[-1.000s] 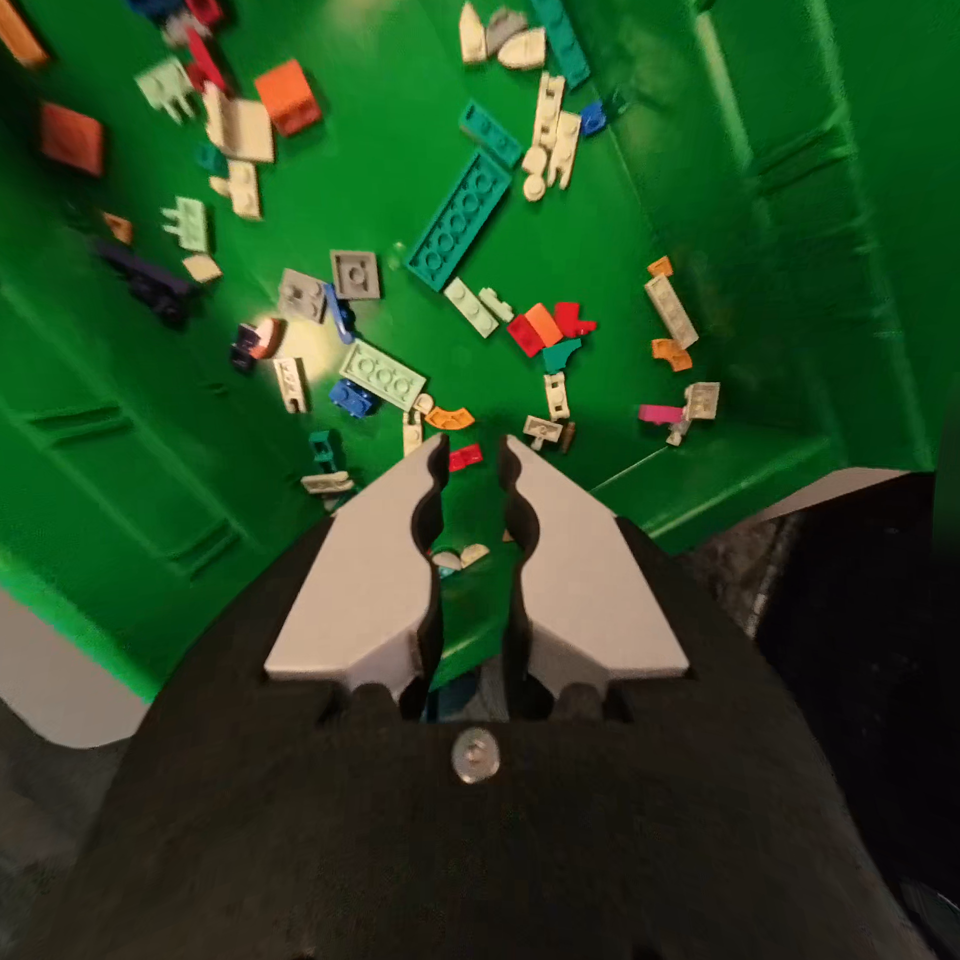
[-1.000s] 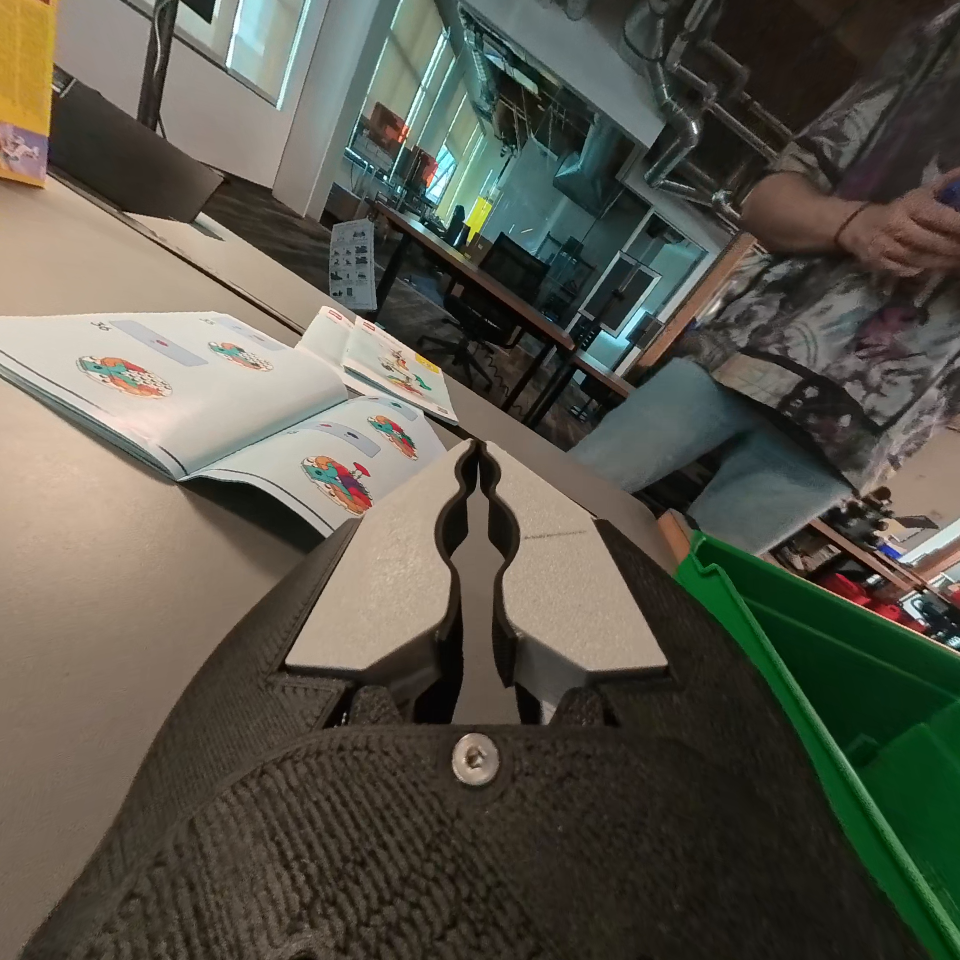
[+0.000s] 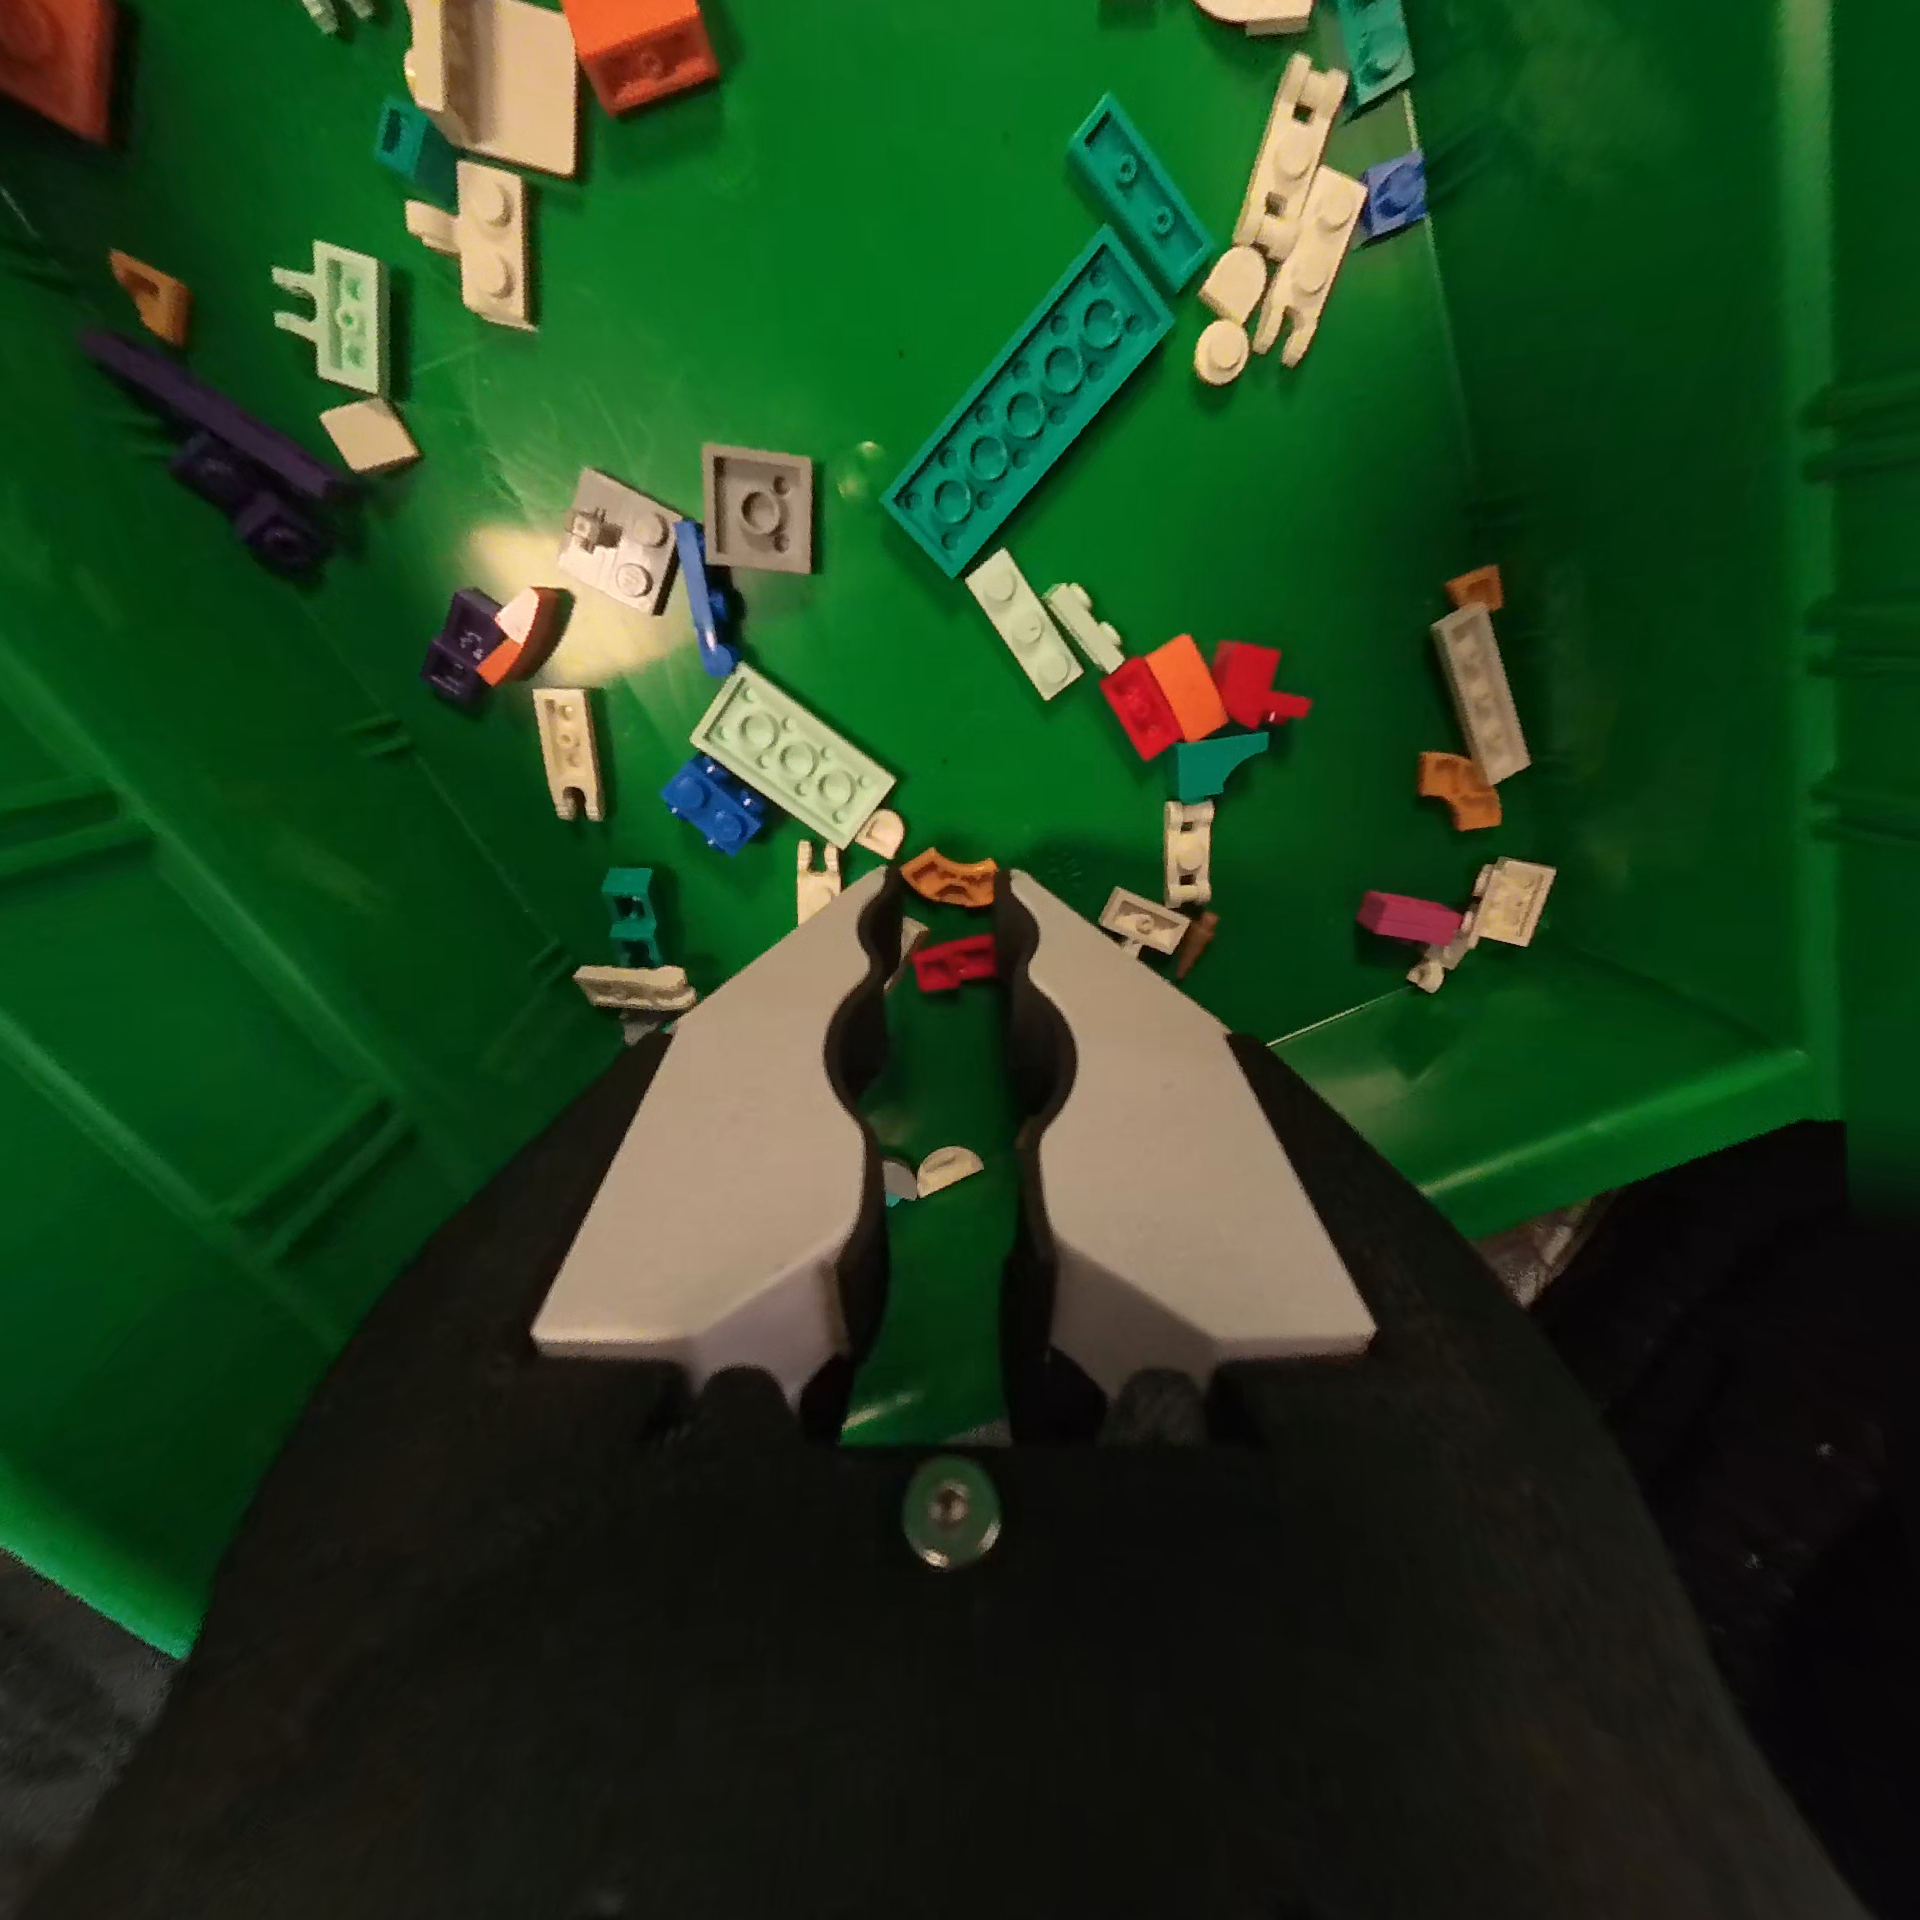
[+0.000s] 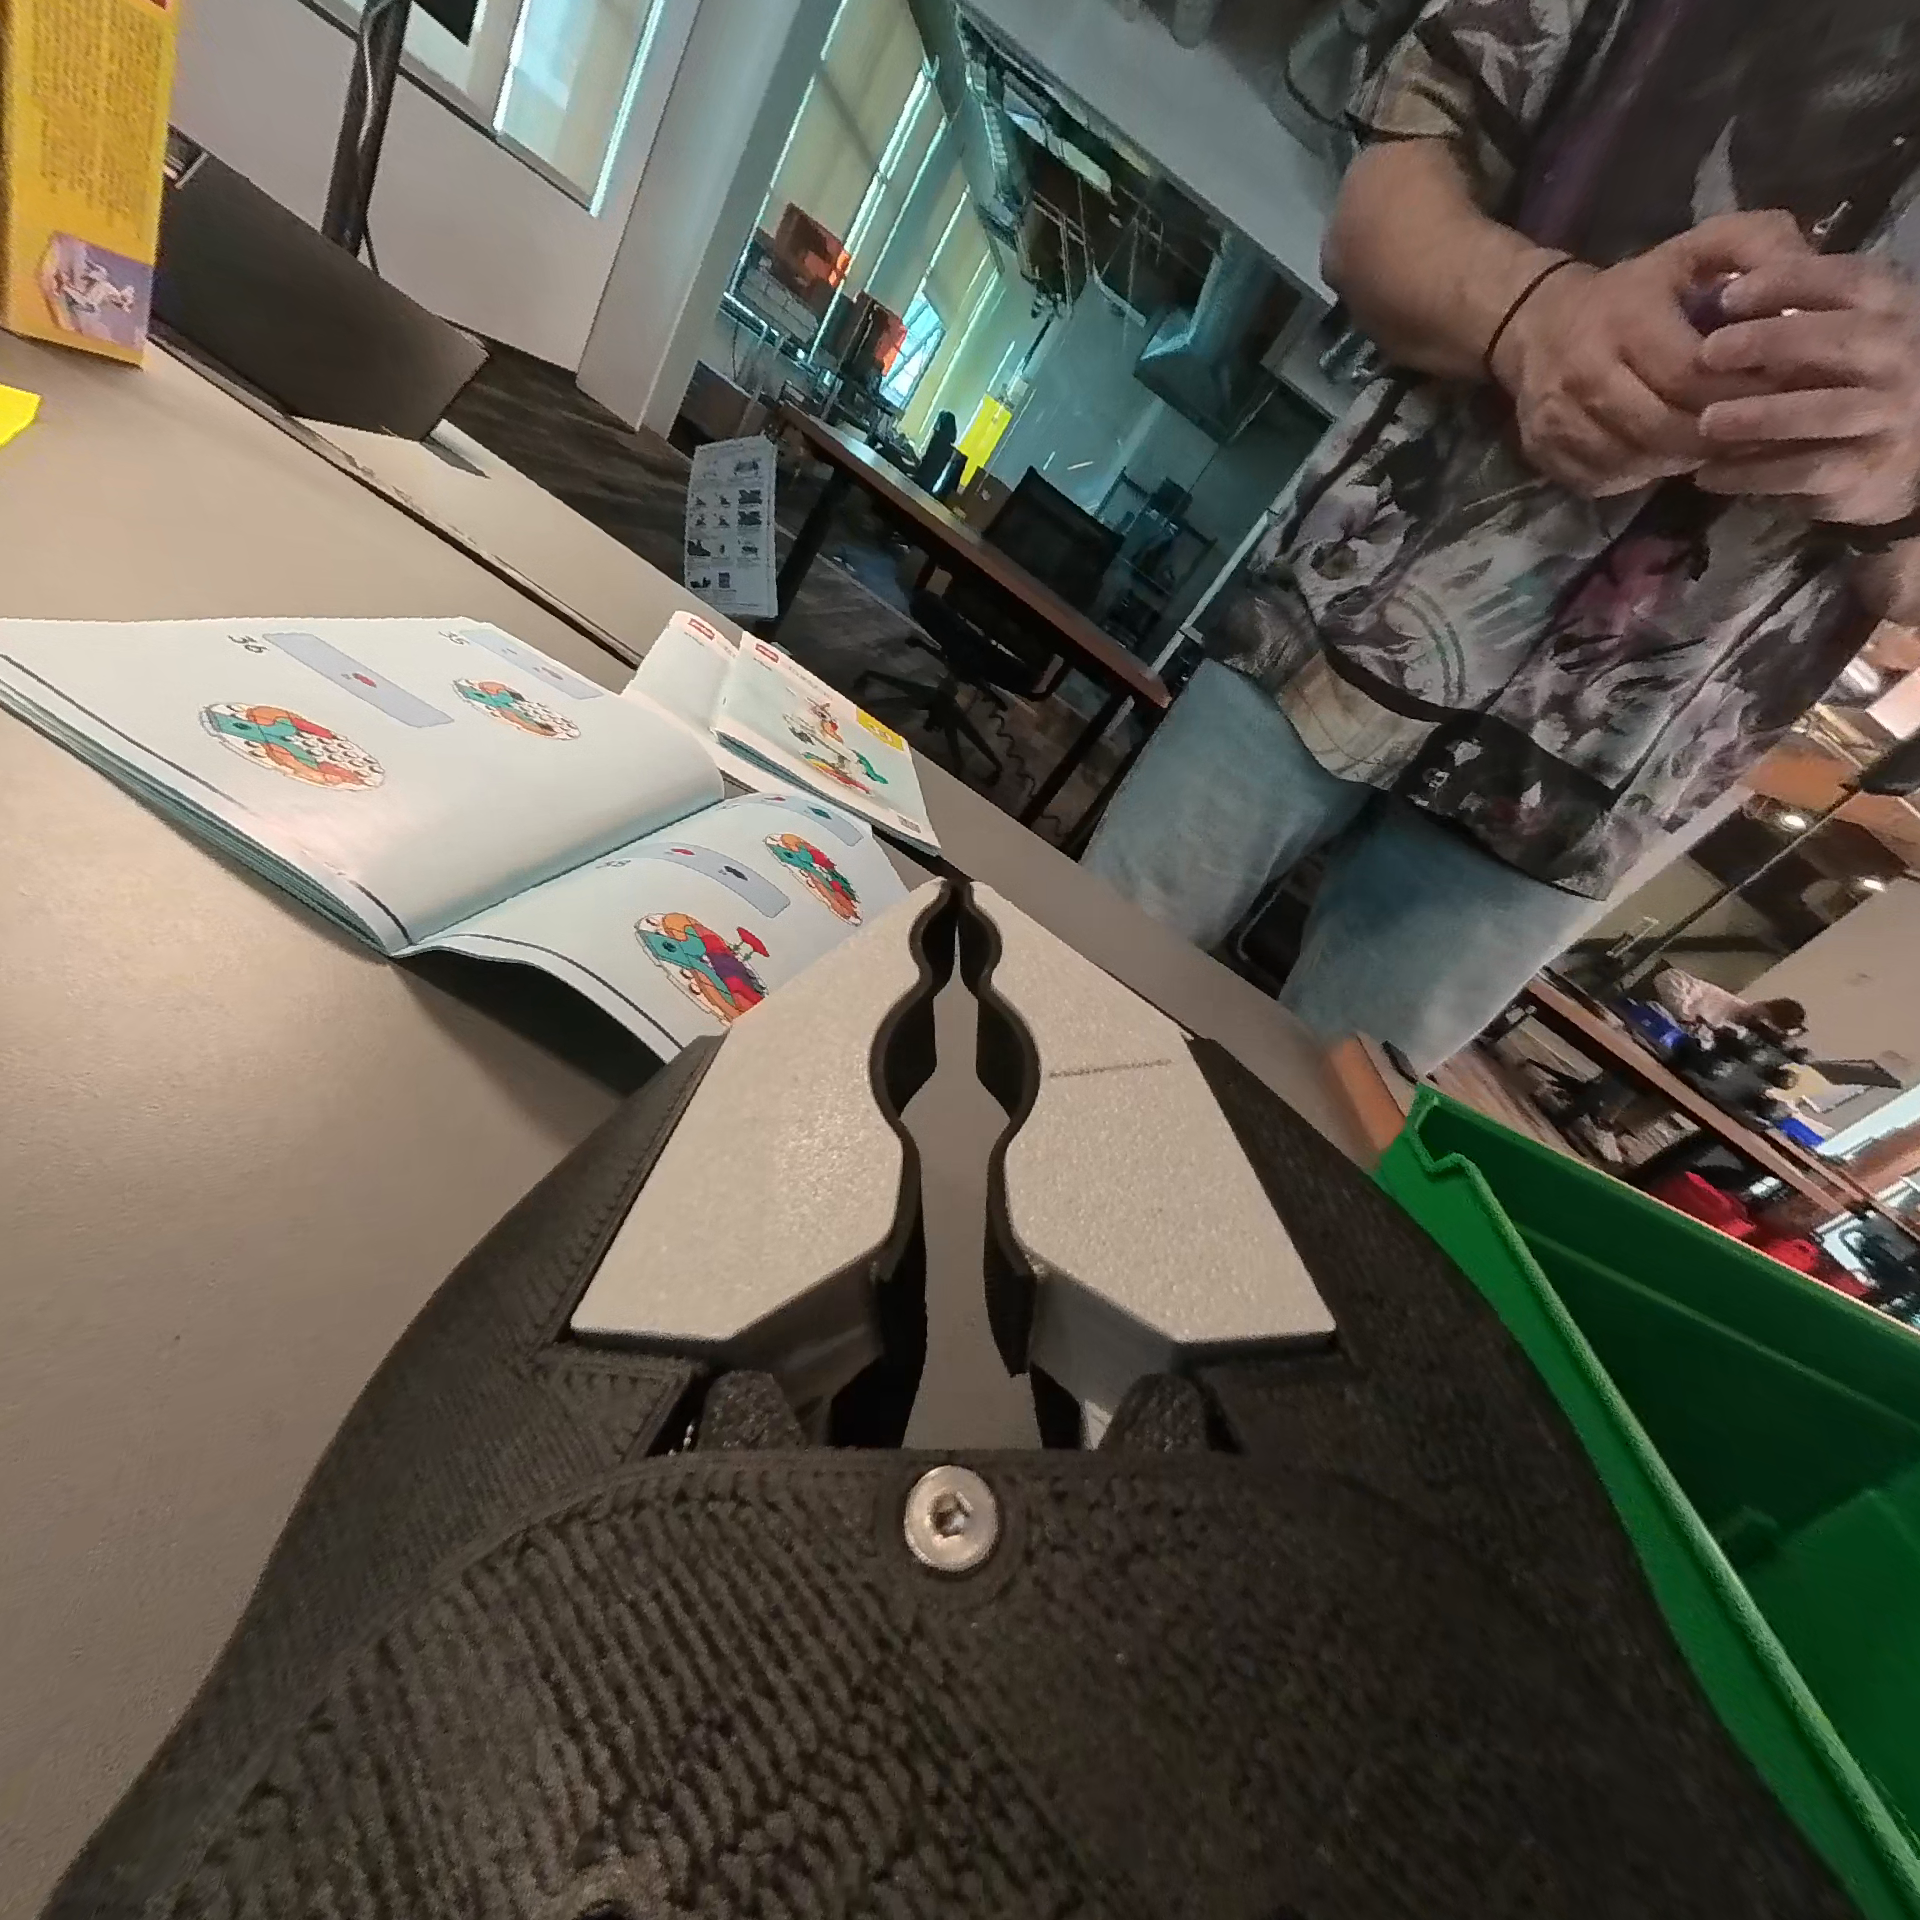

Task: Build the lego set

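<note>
Left wrist view: the left gripper hangs inside the green bin, fingers apart around a small red piece — lower straight, pinch its flat sides. Right wrist view: the right gripper, nearly together and empty, rests beside the bin — near the open instruction booklet.

Loose bricks: scattered flat over the floor of the green bin.
Long teal plate: underside up, lying diagonally.
Mint plate: underside up, overlapping a blue brick.
Small red piece: nearest, beside a curved orange piece.
Instruction booklet: open on the grey table.
</note>
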Available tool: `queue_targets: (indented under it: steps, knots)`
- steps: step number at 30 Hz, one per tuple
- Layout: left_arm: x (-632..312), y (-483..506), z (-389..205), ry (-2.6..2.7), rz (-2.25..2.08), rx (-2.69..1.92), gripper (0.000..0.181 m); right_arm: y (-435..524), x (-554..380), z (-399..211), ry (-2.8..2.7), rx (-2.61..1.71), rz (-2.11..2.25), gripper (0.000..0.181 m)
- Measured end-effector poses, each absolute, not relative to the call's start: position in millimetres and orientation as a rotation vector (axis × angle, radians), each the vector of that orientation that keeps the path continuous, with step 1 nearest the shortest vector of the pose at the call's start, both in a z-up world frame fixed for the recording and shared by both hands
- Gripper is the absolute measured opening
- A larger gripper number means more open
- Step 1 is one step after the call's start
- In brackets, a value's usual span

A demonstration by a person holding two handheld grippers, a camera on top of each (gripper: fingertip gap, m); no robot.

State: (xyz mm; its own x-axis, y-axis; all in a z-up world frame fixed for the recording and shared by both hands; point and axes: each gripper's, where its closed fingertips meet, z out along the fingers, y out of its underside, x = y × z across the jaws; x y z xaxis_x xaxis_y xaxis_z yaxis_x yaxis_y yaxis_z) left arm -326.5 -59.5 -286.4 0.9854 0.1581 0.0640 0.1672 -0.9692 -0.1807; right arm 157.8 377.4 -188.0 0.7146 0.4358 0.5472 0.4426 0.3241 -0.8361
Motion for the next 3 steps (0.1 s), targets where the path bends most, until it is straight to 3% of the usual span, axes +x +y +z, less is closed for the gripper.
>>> queue_targets:
  steps: [1, 3]
  knots:
    - [-326.5, -59.4, -286.3, -0.248, -0.072, -2.939, 0.016, 376.9, 156.7, -188.3, -0.841, -1.283, -0.004, 0.0]
    - [-326.8, -58.1, -286.3, -0.255, -0.08, -2.924, 0.015, 375.8, 154.5, -189.2, -0.856, -1.279, -0.003, 0.0]
